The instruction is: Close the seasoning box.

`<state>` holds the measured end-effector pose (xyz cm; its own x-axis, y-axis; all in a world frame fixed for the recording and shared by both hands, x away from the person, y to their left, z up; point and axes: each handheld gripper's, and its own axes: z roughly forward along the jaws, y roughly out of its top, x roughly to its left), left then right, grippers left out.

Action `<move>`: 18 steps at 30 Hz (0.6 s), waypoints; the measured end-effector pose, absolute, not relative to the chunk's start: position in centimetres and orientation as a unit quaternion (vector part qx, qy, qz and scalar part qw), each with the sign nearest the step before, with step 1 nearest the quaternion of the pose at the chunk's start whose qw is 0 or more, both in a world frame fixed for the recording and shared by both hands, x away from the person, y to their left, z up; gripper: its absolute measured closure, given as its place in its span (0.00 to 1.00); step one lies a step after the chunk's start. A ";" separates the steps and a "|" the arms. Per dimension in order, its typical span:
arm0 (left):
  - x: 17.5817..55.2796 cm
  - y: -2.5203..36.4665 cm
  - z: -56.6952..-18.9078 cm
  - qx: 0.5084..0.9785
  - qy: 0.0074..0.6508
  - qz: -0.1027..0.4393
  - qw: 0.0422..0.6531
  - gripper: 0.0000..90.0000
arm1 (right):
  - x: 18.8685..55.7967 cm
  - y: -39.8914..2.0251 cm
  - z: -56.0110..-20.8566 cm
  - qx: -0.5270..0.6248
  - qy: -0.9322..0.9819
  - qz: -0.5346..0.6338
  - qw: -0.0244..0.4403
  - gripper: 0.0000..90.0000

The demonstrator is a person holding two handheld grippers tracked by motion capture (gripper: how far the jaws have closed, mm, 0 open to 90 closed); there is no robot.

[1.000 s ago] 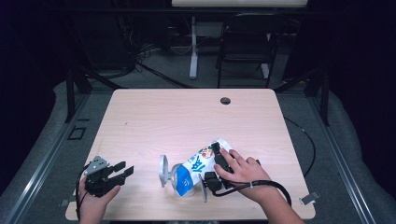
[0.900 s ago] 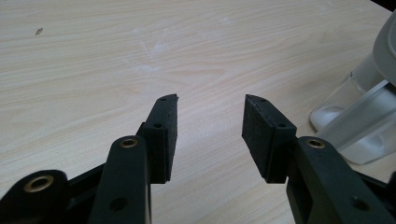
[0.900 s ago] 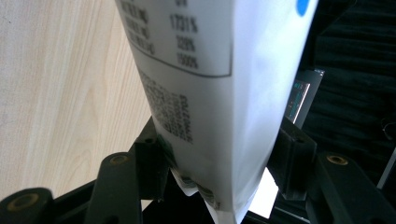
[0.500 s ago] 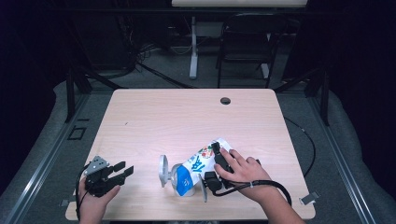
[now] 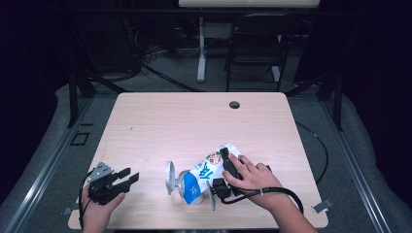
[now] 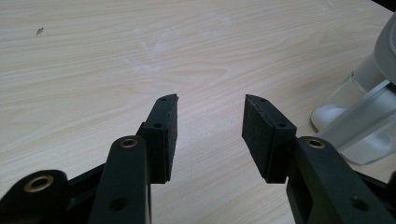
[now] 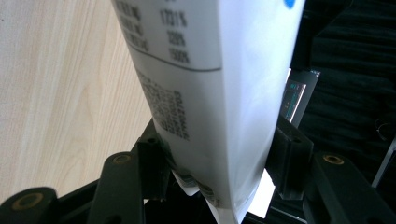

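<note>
The left gripper (image 5: 127, 177) rests open and empty on the counter (image 5: 194, 126), left of the clear jar (image 5: 182, 180). Right of the jar, the right gripper (image 7: 217, 163), its jaws just closing, clamps the tilted pouch (image 5: 208, 174) over it. A loose grip or overtilt could likely spill contents beside the jar.

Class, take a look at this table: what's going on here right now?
A person works at a wooden table with a gripper in each hand. The right gripper has its jaws around a white and blue pouch, tilted over a clear lidded jar near the front edge; the jaws have just been closing on it. The left gripper waits open beside the jar, holding nothing.
</note>
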<state>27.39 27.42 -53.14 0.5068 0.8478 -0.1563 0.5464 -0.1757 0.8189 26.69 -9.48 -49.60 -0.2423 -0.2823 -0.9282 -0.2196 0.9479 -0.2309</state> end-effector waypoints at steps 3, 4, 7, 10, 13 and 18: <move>27.4 27.4 -53.1 0.747 0.466 0.171 0.442 0.62 | 26.6 -9.4 -49.5 -0.160 0.787 -0.031 0.595 0.54; 27.4 27.4 -53.1 0.748 0.465 0.171 0.441 0.62 | 26.6 -9.4 -49.4 -0.160 0.787 -0.032 0.595 0.54; 27.4 27.4 -53.1 0.747 0.466 0.171 0.442 0.62 | 26.7 -9.5 -49.5 -0.159 0.789 -0.019 0.593 0.54; 27.4 27.4 -53.1 0.747 0.466 0.171 0.442 0.62 | 26.9 -9.6 -49.7 -0.159 0.791 -0.007 0.591 0.55; 27.4 27.4 -53.1 0.747 0.466 0.171 0.442 0.62 | 26.7 -9.5 -49.5 -0.160 0.787 -0.025 0.595 0.55; 27.4 27.4 -53.1 0.748 0.465 0.171 0.441 0.62 | 26.6 -9.5 -49.5 -0.160 0.786 -0.025 0.596 0.55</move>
